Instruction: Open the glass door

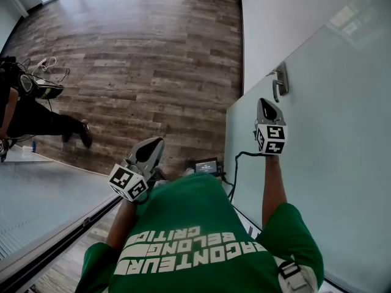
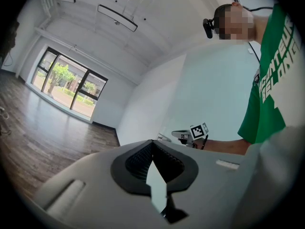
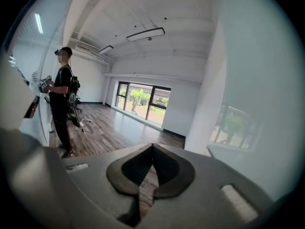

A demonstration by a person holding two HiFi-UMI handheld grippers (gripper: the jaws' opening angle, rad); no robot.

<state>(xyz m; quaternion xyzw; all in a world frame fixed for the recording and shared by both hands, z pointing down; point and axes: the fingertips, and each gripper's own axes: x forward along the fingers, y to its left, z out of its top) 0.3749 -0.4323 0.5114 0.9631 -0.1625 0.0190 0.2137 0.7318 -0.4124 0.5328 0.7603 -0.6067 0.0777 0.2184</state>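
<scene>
Brown wood-plank flooring fills a bright, bare room with a white wall, and a second person in black stands well off at its left edge. Along the right runs the tall frosted glass door, its small silver metal lever handle mounted close to the edge that meets the wall. The right gripper is raised in front of the glass with its tips just below the handle and apart from it. Its own view shows the two dark pads pressed together with nothing between them. The left gripper hangs low over the floor, well away from the door, with its jaws likewise closed and empty. By these pictures the opening looks barely begun: the handle is not gripped, and whether the panel already stands ajar cannot be told. The handle remains to be taken or pressed, and the door then swung clear.
</scene>
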